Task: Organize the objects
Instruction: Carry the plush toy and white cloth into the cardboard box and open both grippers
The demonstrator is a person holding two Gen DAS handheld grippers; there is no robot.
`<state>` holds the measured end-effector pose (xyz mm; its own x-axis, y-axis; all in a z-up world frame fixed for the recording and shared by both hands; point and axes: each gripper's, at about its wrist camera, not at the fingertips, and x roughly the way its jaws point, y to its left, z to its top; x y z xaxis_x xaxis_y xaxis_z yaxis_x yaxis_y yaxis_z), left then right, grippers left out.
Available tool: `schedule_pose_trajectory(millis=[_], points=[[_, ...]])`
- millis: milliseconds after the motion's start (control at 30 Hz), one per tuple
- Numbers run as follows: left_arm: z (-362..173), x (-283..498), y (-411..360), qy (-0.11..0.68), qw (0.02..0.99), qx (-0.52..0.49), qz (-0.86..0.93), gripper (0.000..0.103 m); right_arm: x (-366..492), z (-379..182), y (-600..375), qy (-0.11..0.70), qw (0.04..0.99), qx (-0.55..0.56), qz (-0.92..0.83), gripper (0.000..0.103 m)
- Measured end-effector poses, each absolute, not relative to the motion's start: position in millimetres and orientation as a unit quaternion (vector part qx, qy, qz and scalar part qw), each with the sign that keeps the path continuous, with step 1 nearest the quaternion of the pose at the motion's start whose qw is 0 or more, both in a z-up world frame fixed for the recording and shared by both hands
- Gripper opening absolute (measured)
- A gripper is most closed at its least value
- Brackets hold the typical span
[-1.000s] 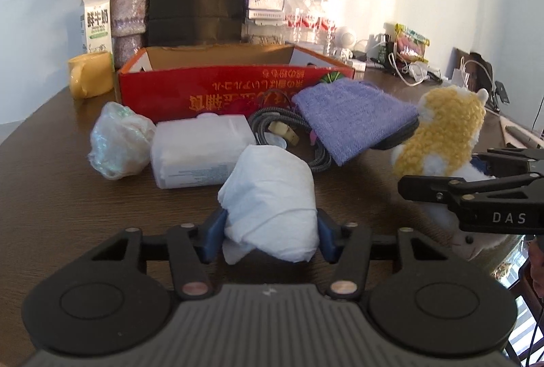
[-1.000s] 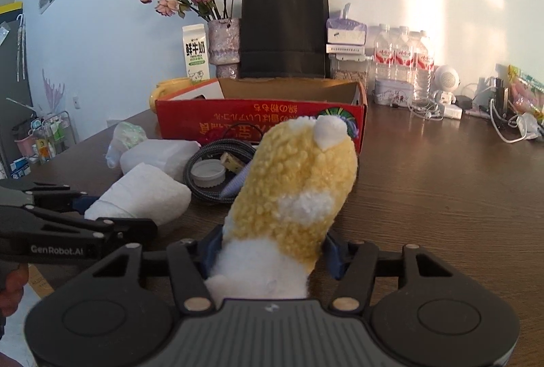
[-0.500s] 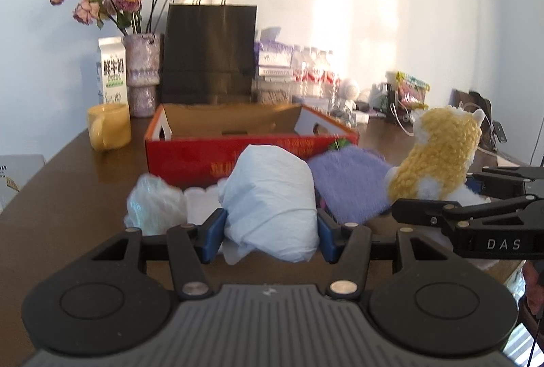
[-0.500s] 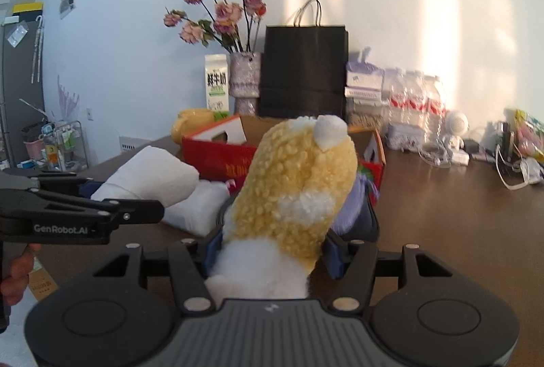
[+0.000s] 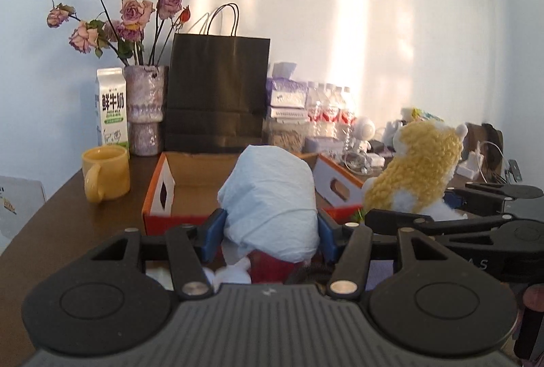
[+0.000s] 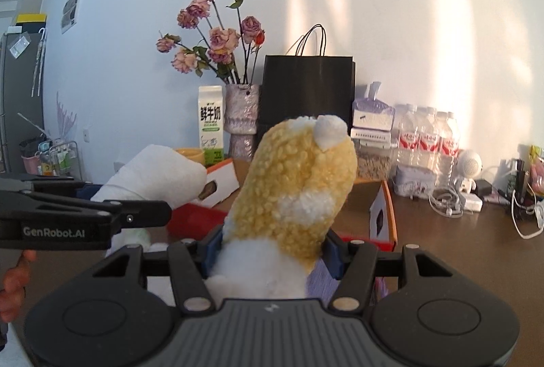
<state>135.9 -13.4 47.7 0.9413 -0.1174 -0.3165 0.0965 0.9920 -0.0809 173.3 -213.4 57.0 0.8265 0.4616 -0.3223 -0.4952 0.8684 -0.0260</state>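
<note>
My left gripper (image 5: 270,236) is shut on a white paper-wrapped bundle (image 5: 272,200) and holds it up, just in front of the open red cardboard box (image 5: 159,193). My right gripper (image 6: 272,253) is shut on a yellow and white plush toy (image 6: 295,190) and holds it raised beside the box (image 6: 382,214). In the left wrist view the plush (image 5: 413,168) sits to the right of the bundle. In the right wrist view the bundle (image 6: 153,175) is at the left, level with the box's near corner.
A yellow mug (image 5: 105,173), milk carton (image 5: 112,107), vase of dried roses (image 5: 144,108) and black paper bag (image 5: 217,91) stand behind the box. Water bottles (image 6: 428,136), cables and chargers (image 6: 455,200) lie at the back right. A purple cloth (image 6: 318,282) lies under the right gripper.
Both grippers have risen from the table with their loads and moved toward the box. The items left on the table have dropped out of sight below the grippers.
</note>
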Motion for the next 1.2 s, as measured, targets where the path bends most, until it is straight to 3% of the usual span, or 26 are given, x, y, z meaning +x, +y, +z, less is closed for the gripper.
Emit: schedule_pose_trajectory(millis=[300,567,767,900,967,1000,1067,1100,1133,1200], points=[[61,223,-7,0.163,0.985,-0.045,-0.034,0.056,262,75,-198,0.154,0.954,-0.058,0.25,0.057],[39,304,-1,0.208,0.977,-0.04,0.008,0.056,364,57,-174,0.221,0.945,-0.061,0.235,0.057],[28,331,5,0.23,0.972,-0.037,0.021,0.057,392,42,-169,0.253,0.94,-0.076,0.218,0.057],[22,334,7,0.237,0.97,-0.043,0.023,0.061,399,35,-167,0.264,0.937,-0.078,0.214,0.058],[20,337,8,0.24,0.97,-0.044,0.025,0.065,401,32,-165,0.268,0.936,-0.082,0.212,0.058],[20,336,8,0.241,0.969,-0.044,0.026,0.073,402,31,-165,0.269,0.936,-0.083,0.211,0.059],[21,335,8,0.241,0.969,-0.041,0.034,0.085,401,30,-164,0.27,0.936,-0.086,0.208,0.072],[22,334,9,0.239,0.97,-0.04,0.04,0.096,401,30,-164,0.269,0.938,-0.089,0.199,0.077],[23,333,11,0.235,0.97,-0.041,0.046,0.103,402,31,-165,0.267,0.94,-0.092,0.19,0.087],[25,332,14,0.233,0.97,-0.045,0.051,0.103,404,32,-170,0.267,0.943,-0.088,0.179,0.101]])
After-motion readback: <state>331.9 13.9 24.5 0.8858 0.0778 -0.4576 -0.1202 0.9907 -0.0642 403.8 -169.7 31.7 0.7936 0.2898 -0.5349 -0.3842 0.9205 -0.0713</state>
